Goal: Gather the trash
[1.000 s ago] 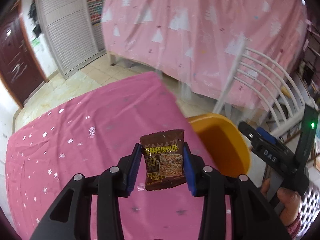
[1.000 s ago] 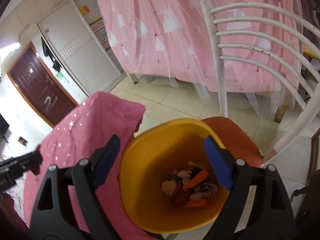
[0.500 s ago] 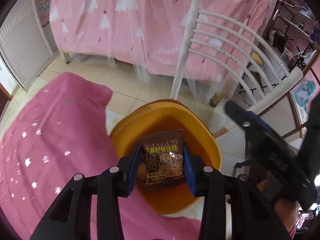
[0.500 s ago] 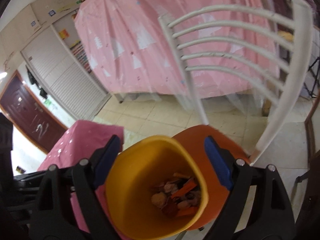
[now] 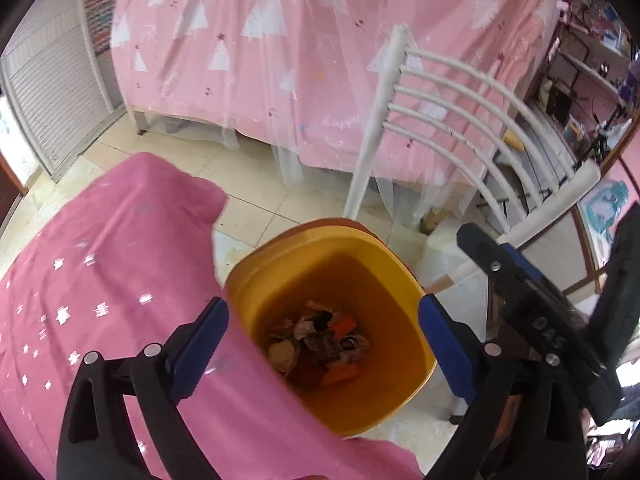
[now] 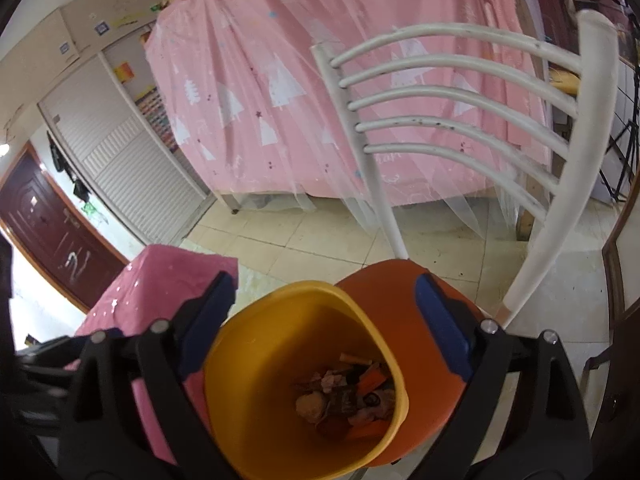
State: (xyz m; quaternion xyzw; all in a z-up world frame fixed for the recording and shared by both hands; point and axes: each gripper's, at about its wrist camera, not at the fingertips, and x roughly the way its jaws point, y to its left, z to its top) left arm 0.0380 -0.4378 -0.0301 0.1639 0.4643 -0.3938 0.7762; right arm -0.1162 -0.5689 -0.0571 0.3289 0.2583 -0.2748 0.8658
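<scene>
Trash (image 5: 320,340) lies in a heap at the bottom of the yellow bin (image 5: 280,276), a mix of wrappers and orange scraps, with a dark brown snack wrapper (image 5: 326,344) on top near the middle; the bin stands on the orange seat (image 6: 416,320) of a white chair (image 6: 440,128), just beside the corner of the table under its pink star-printed cloth (image 5: 100,280); the cloth's edge touches or overlaps the bin's near rim in the left wrist view.

The left gripper (image 5: 324,344) hangs over the bin's mouth with its blue pads spread wide and nothing between them; the right gripper (image 6: 324,320) is likewise splayed and empty above the same bin, its body showing at the right edge of the left wrist view.

The step in hand looks like the drop-off, and by the lie of things it is done; whether more litter remains on the table cannot be told, since the visible cloth shows none.

The next move probably calls for lifting both tongs clear of the rim without knocking the bin off the seat, then turning back toward the table to look for another piece.
</scene>
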